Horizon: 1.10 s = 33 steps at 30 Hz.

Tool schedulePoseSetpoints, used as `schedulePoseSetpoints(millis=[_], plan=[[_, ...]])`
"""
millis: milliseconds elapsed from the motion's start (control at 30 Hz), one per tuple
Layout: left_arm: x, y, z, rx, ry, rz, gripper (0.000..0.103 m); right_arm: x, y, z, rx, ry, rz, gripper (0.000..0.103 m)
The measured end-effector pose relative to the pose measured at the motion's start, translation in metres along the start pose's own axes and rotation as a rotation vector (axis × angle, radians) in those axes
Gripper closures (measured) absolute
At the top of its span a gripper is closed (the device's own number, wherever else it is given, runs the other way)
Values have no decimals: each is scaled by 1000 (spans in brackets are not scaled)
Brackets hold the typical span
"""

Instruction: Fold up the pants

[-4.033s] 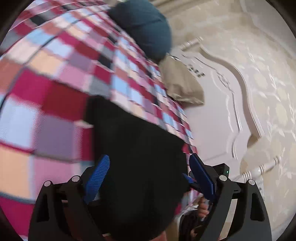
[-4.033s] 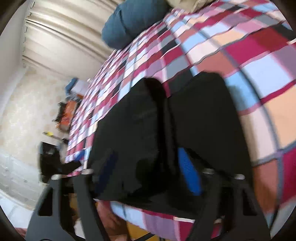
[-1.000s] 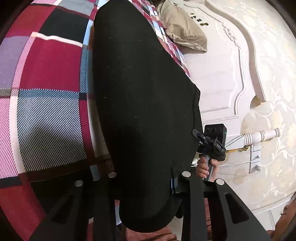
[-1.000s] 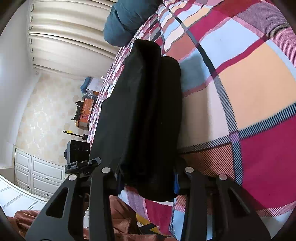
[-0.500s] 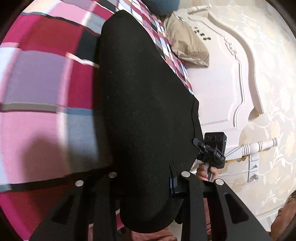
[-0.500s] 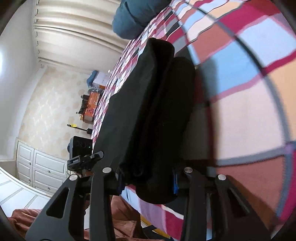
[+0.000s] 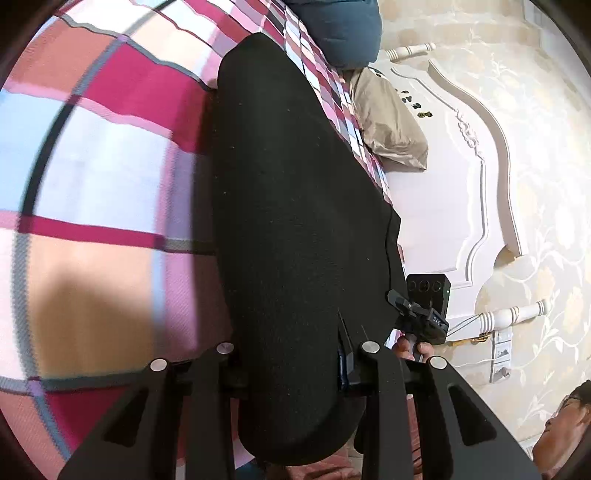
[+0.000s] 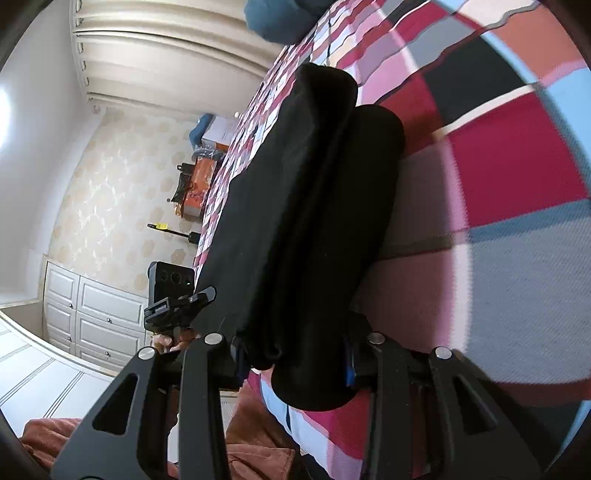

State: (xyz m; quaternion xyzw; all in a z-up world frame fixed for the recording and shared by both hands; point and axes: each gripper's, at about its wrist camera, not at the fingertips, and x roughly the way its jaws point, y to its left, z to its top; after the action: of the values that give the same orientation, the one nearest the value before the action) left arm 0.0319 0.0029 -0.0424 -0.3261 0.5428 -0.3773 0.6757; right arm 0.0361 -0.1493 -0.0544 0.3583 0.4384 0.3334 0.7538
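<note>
The black pants (image 7: 295,206) hang as a folded bundle between both grippers, just above the checked bedspread (image 7: 103,155). My left gripper (image 7: 291,365) is shut on one end of the bundle, the cloth bulging out below its fingers. In the right wrist view the pants (image 8: 303,221) show their stacked folds edge-on. There my right gripper (image 8: 295,354) is shut on the other end. Each view shows the opposite gripper and the hand that holds it: the right gripper (image 7: 424,314) and the left gripper (image 8: 173,299). The blue pads are mostly hidden by cloth.
A teal pillow (image 7: 340,29) and a beige pillow (image 7: 391,125) lie at the white headboard (image 7: 443,206). Past the bed's far side stand white drawers (image 8: 96,314), boxes (image 8: 199,177) and curtains (image 8: 166,48). A rust-coloured garment (image 8: 251,443) is below the grippers.
Both grippers have carried the folded pants sideways across the bed; the check pattern beneath has shifted and blurred. The pillows have come further into the left wrist view. The grips are unchanged.
</note>
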Motion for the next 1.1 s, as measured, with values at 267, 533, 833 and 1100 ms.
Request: schedulePoseSetpoints(millis=[267,533,833,1100], plan=[[-9,10,1,-5,1,-30,73,10,1,-2,10,19,12,67],[-5,19,-3,11,-10,-111,60,4,-5,-7,33,8,23,61],[-63,21,-10,67,-167,-123,18,-33,-9,-12,42,-67,18,38],[-64,32,41,88,-171,-57,18,-37,-19,41,60,-91,-49,30]])
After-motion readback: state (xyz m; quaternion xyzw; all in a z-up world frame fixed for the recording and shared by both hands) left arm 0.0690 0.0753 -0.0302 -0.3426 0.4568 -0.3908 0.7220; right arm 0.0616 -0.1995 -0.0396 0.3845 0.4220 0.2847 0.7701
